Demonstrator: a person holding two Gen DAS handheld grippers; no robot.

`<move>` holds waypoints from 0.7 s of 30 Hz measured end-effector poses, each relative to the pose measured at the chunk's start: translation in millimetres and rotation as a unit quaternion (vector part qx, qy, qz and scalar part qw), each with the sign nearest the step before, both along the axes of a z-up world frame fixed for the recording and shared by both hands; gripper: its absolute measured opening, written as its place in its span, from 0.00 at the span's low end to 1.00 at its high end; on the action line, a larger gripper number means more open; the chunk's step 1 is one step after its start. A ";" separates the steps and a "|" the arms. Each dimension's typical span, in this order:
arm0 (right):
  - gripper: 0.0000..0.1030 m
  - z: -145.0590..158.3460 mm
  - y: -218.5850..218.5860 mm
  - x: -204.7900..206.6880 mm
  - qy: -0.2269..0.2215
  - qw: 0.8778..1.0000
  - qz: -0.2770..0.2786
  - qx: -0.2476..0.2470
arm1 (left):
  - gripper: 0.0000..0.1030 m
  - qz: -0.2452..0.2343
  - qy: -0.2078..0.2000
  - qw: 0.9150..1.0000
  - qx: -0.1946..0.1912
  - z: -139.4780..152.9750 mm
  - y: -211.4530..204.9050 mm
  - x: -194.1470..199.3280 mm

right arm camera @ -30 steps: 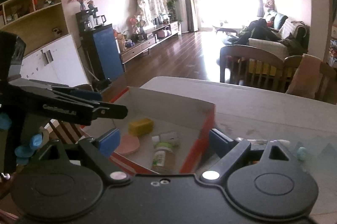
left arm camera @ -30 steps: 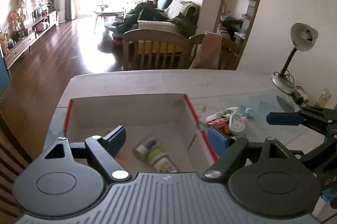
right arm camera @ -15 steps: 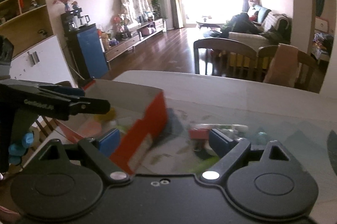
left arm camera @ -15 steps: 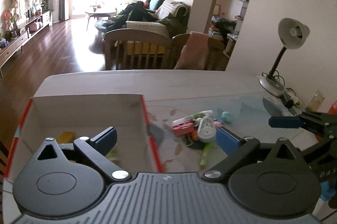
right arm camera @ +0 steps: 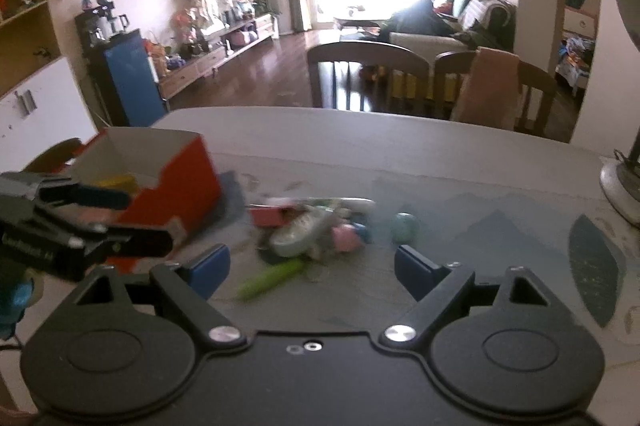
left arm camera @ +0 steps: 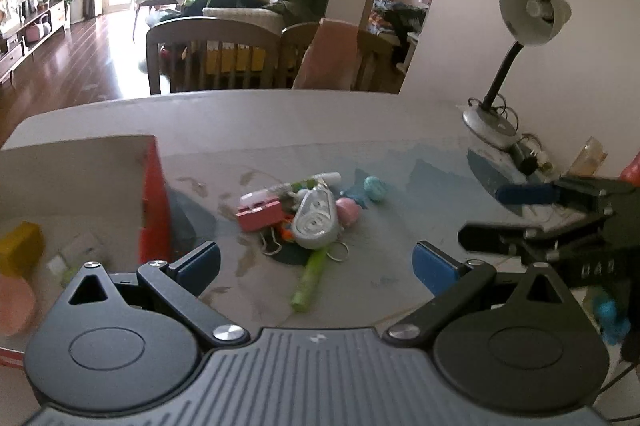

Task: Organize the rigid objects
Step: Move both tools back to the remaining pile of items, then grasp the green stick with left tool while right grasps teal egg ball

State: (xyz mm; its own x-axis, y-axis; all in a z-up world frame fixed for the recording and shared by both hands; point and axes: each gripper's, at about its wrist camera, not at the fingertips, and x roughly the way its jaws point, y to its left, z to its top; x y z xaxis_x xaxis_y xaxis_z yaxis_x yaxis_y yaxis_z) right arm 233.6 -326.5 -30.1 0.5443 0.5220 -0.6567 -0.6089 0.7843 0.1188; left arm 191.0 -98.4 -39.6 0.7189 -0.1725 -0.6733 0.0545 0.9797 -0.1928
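A heap of small objects lies mid-table: a grey-white tape dispenser (left arm camera: 316, 220), a pink block (left arm camera: 260, 216), a pink ball (left arm camera: 347, 211), a teal ball (left arm camera: 375, 187) and a green pen (left arm camera: 308, 280). My left gripper (left arm camera: 316, 266) hovers just short of the heap, open wide and empty. My right gripper (right arm camera: 312, 268) is also open and empty, with the green pen (right arm camera: 270, 280) and the dispenser (right arm camera: 296, 230) just beyond its fingers. A red-edged cardboard box (left arm camera: 154, 197) stands to the left and holds a yellow block (left arm camera: 20, 246) and a pink disc (left arm camera: 14, 306).
A desk lamp (left arm camera: 532, 9) with cables at its base (left arm camera: 488, 129) stands at the table's right. Wooden chairs (left arm camera: 212, 53) line the far edge. The right gripper (left arm camera: 496, 216) shows at the left view's right side; the left gripper (right arm camera: 132, 218) shows beside the box (right arm camera: 176, 177).
Both grippers have swung right and lower, from over the box to over the heap of small objects. The left jaws have spread wider. The right jaws keep the same gap.
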 end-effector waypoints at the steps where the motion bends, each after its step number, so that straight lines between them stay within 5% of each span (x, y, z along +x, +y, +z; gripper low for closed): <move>1: 0.86 -3.4 -3.1 6.5 0.002 1.000 -0.003 -0.004 | 1.00 0.001 0.003 1.000 0.002 -5.0 -4.8 3.1; 18: 0.74 -70.1 -1.3 118.1 0.043 0.996 -0.057 -0.047 | 0.99 0.033 0.063 0.997 0.033 -80.2 -35.5 58.3; 21: 0.73 -81.7 4.7 131.5 0.056 0.995 -0.064 -0.050 | 0.90 0.033 0.075 0.996 0.034 -89.8 -36.7 65.3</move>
